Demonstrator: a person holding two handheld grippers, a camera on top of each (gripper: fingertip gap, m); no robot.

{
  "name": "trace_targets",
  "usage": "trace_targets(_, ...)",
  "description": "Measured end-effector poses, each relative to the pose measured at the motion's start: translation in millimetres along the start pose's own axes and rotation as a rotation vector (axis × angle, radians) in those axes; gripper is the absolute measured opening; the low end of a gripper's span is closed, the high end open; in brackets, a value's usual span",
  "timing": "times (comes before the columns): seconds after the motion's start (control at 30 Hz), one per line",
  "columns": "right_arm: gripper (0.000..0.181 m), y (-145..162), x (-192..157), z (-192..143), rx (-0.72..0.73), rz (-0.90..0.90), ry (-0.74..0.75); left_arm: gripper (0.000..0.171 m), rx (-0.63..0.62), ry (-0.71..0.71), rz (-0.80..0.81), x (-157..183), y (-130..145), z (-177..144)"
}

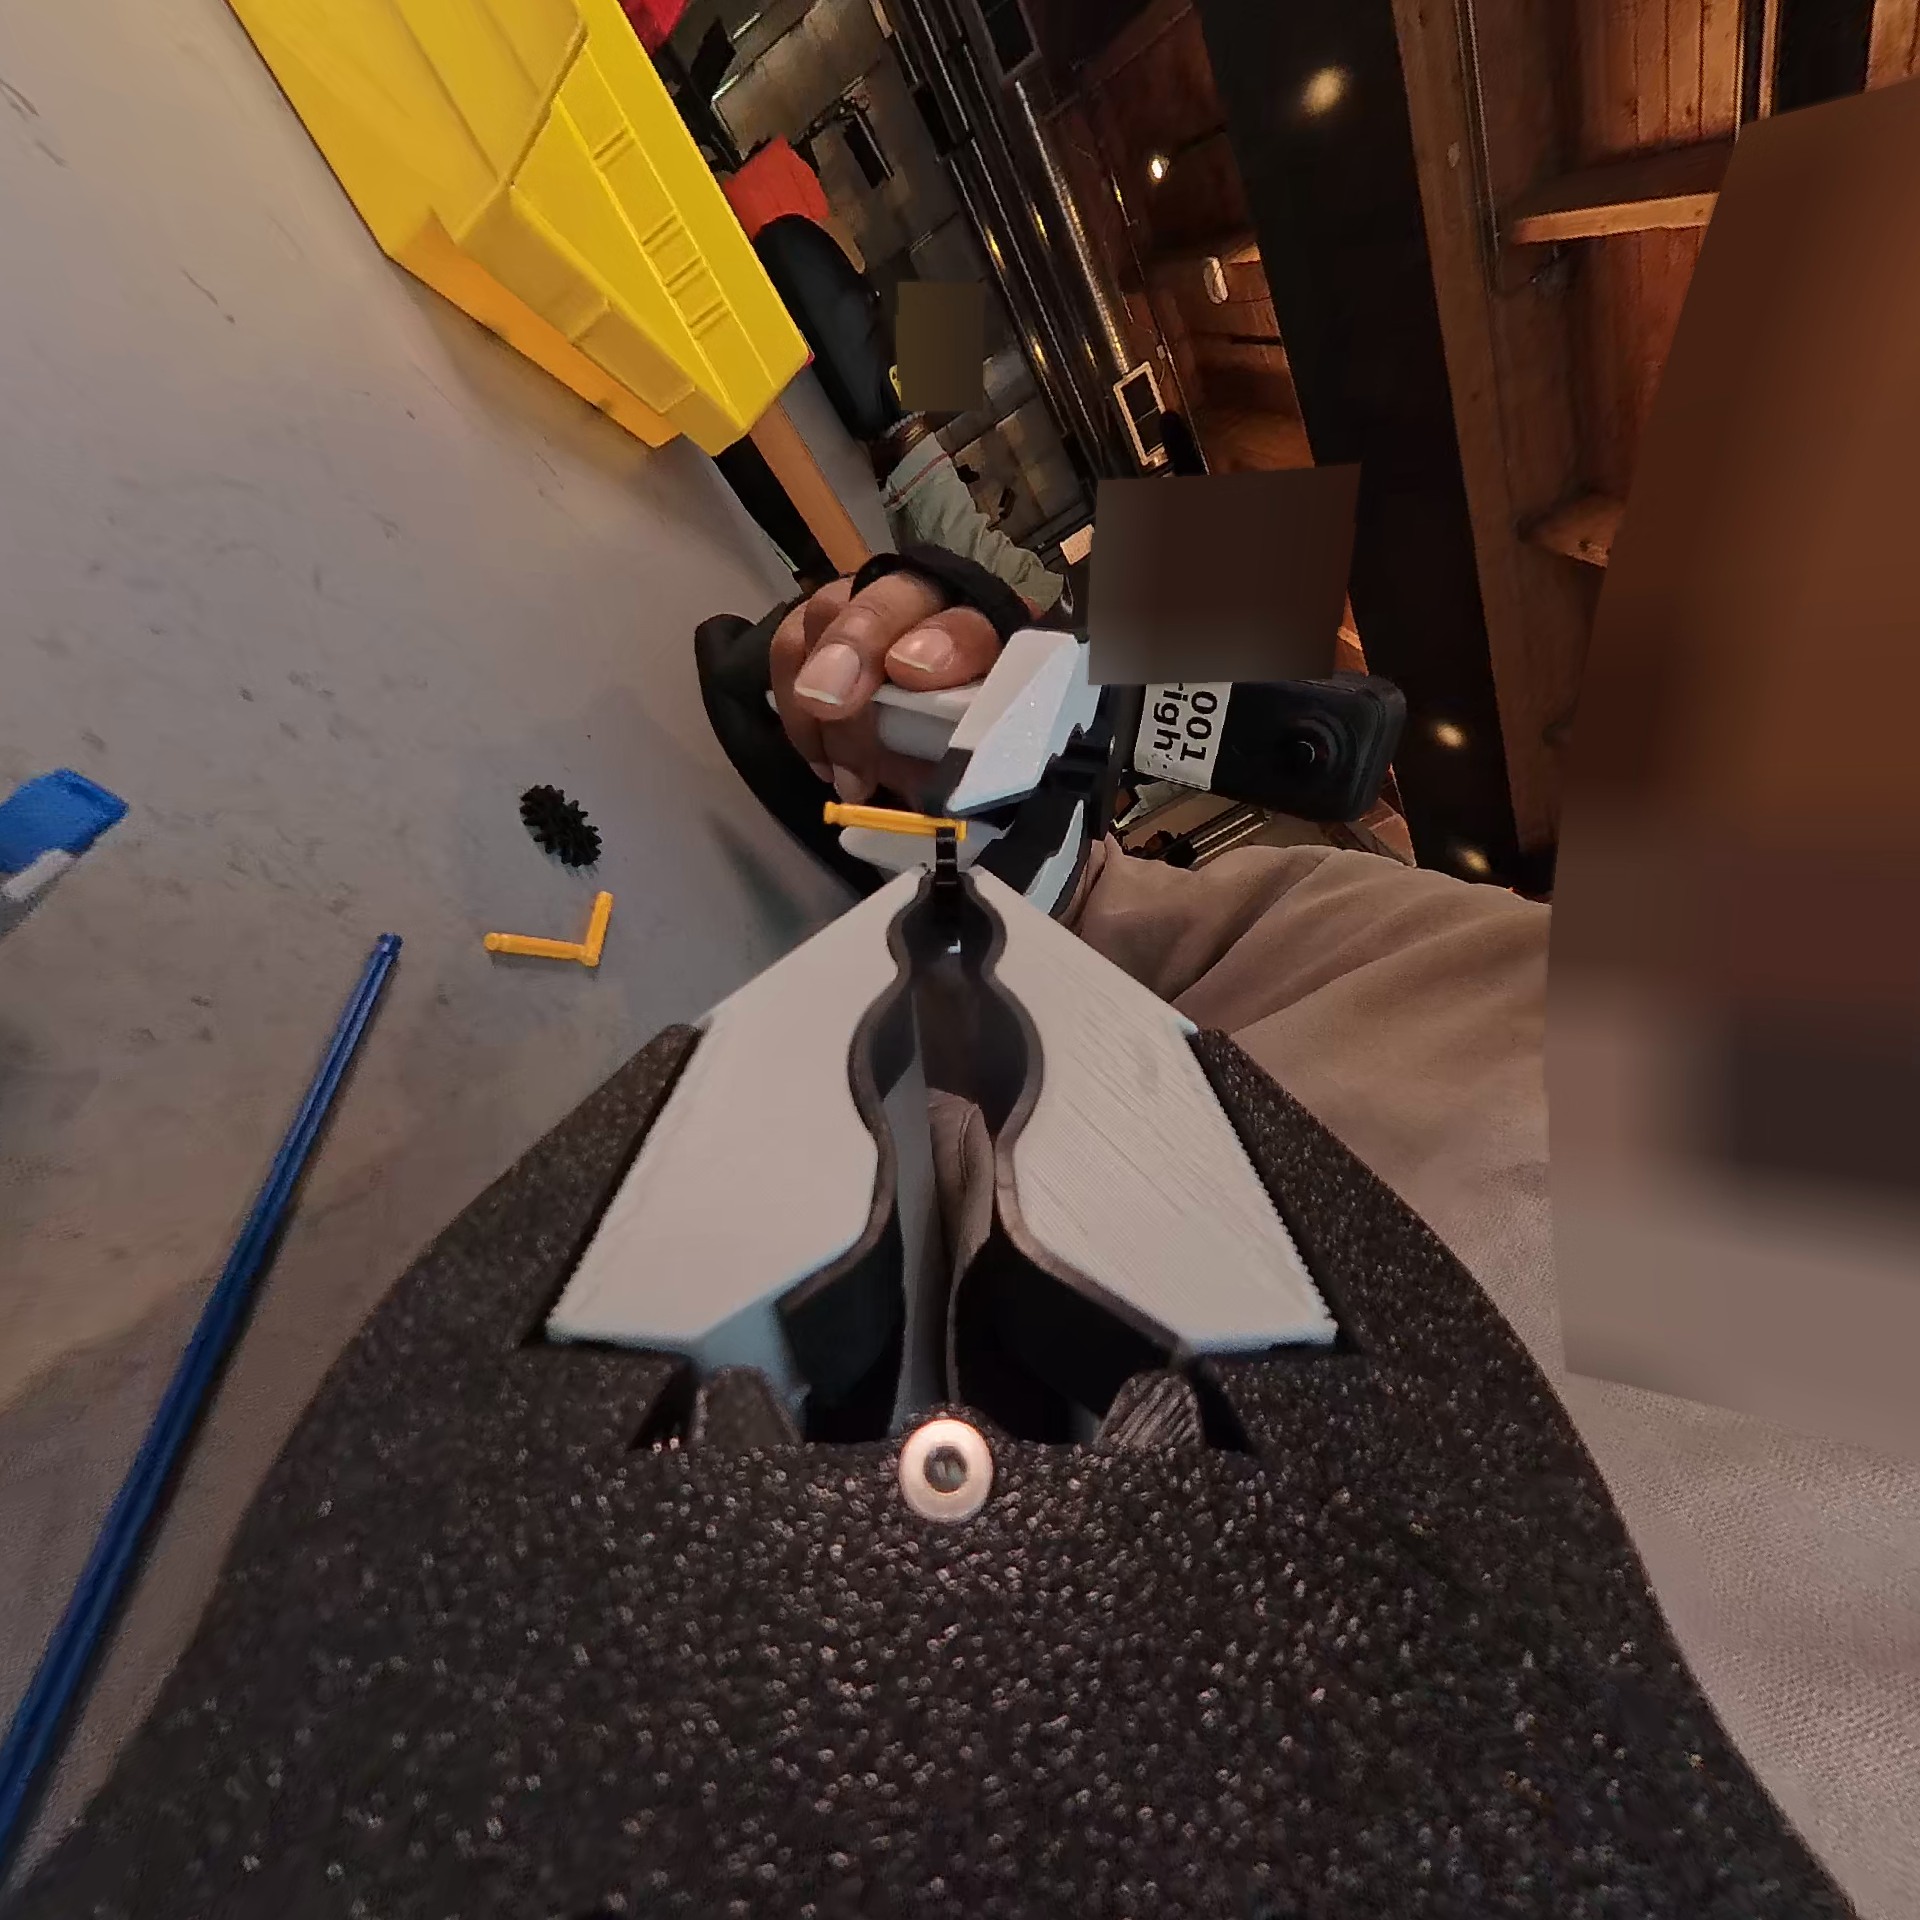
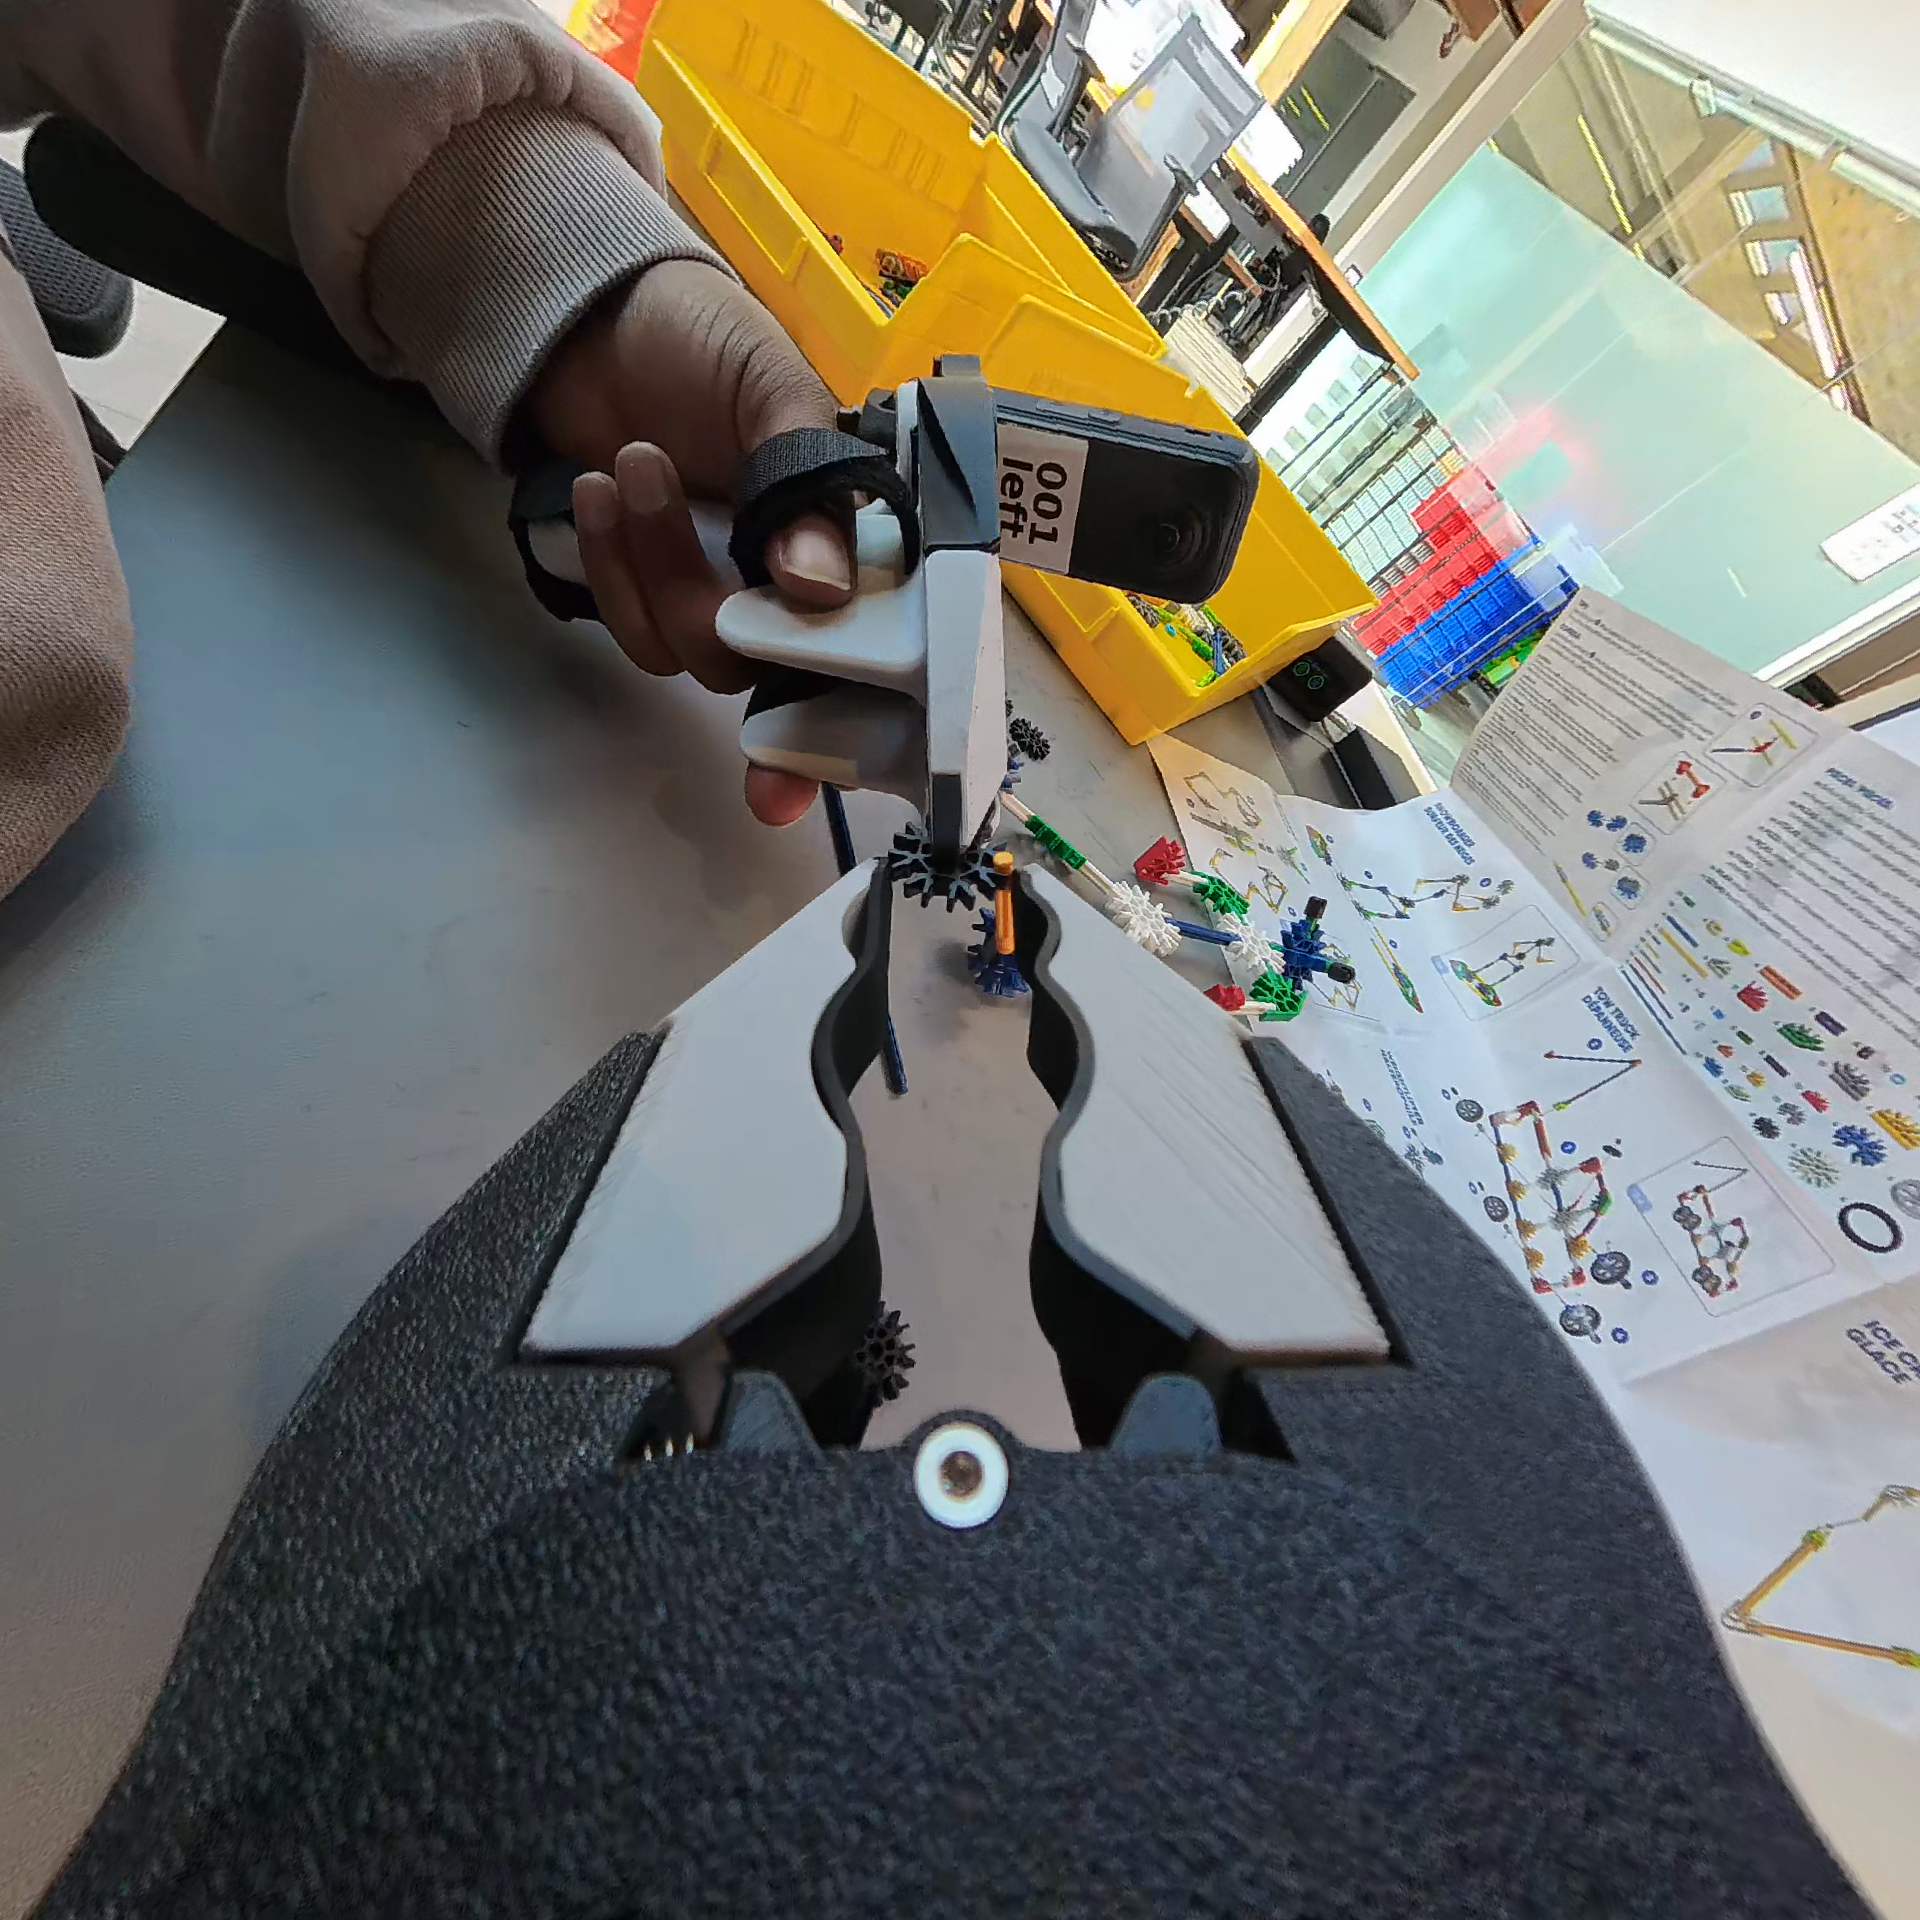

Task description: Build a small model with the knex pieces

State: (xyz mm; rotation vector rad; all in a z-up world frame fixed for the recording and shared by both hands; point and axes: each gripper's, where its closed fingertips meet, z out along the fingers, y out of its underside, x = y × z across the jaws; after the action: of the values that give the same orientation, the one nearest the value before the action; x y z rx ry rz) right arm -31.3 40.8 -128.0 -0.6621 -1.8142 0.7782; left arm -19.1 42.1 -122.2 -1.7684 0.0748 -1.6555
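The left gripper [image 1: 940, 894] is clenched on a flat black snowflake-shaped plastic connector [image 2: 925, 868] above the grey desk [image 1: 260, 623]. A short yellow plastic rod [image 1: 894, 818] sits between the right gripper's [image 2: 951, 894] fingers; whether they clamp it, I cannot tell. The rod's long axis runs level, one end at the connector's rim. A slight tilt could make the rod miss its slot, skid off and drop.
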Motion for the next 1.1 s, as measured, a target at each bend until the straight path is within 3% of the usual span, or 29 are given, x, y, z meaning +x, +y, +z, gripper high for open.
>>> trace_targets(0.8, 0.017, 16.2, -28.4, -1.1, -0.112, -0.091, -0.148, 0.000, -0.147, -0.088, -0.017, -17.1, 25.9, 5.8)
trace_targets(1.1, 0.019, 9.3, -3.4, -0.6, -0.036, -0.032, 0.006, 0.009, -0.082, -0.084, 0.087, -5.0, 3.6, 3.4)
